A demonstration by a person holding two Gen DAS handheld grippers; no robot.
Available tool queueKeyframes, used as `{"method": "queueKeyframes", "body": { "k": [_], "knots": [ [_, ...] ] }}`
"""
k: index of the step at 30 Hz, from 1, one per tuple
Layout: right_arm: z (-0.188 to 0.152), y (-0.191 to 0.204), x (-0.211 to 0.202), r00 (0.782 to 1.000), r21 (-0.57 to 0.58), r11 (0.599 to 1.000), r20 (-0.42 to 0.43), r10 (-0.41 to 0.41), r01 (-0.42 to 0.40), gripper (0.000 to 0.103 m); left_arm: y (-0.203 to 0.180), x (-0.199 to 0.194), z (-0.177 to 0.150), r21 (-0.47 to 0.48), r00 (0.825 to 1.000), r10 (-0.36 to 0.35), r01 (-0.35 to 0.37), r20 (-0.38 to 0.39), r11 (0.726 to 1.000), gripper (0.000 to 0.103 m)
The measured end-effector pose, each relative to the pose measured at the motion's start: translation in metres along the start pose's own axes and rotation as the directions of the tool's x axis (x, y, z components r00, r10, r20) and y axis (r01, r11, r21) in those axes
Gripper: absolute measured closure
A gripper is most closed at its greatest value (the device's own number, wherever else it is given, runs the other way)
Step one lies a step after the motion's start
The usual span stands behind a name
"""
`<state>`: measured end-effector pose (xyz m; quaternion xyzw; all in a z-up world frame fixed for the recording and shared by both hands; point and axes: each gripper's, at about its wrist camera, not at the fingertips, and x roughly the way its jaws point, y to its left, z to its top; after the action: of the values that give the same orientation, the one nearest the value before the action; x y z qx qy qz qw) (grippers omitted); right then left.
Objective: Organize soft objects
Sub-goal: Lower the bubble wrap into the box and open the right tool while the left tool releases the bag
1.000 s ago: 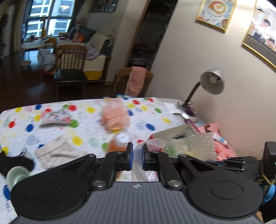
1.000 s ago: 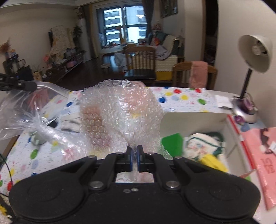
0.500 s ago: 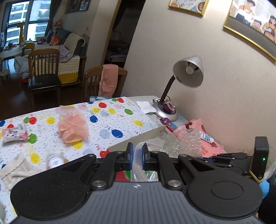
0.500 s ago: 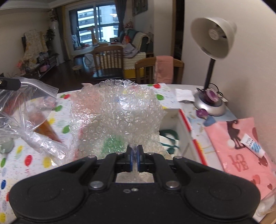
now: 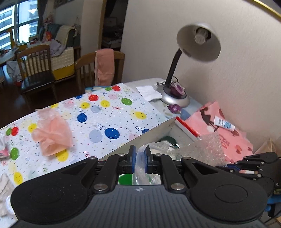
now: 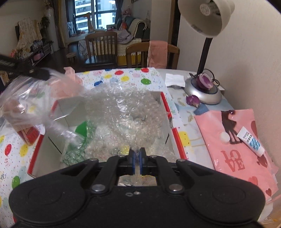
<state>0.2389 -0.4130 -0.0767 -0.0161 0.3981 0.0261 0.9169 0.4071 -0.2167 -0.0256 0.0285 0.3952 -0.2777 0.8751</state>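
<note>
My right gripper is shut on a sheet of bubble wrap that lies down inside the white, red-edged box. My left gripper is shut on a clear plastic bag, which hangs at the box's left side in the right wrist view. The left gripper's fingers show there as a dark bar at upper left. The box holds green and white soft things. A crumpled peach cloth lies on the balloon-print tablecloth.
A desk lamp stands at the back right, its shade overhead. A pink LOVE bag with a small tube lies right of the box. A chair with a pink towel stands behind the table.
The right gripper has lowered the bubble wrap from upright into the box. The left gripper has swung right with the plastic bag, towards the box and lamp.
</note>
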Motion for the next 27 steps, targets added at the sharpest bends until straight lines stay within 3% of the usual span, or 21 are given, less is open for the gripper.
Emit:
{"method": "queueKeyframes", "body": {
  "k": [9,21,27],
  "knots": [
    [-0.006,-0.004,0.027,0.998,-0.037,0.999,-0.062,0.019,-0.022,0.099,-0.006,0.055,0.010,0.015,0.997,0.038,-0.038,-0.068,0.999,0.094],
    [-0.003,-0.005,0.068,0.991,-0.049,0.998,-0.126,0.033,-0.039,0.098,0.005,0.104,0.002,0.037,0.977,0.107,-0.102,-0.182,0.994,0.094],
    [-0.005,-0.008,0.076,0.989,-0.042,0.998,-0.144,0.045,-0.051,0.089,0.005,0.114,-0.007,0.046,0.967,0.128,-0.121,-0.219,0.992,0.094]
  ]
}}
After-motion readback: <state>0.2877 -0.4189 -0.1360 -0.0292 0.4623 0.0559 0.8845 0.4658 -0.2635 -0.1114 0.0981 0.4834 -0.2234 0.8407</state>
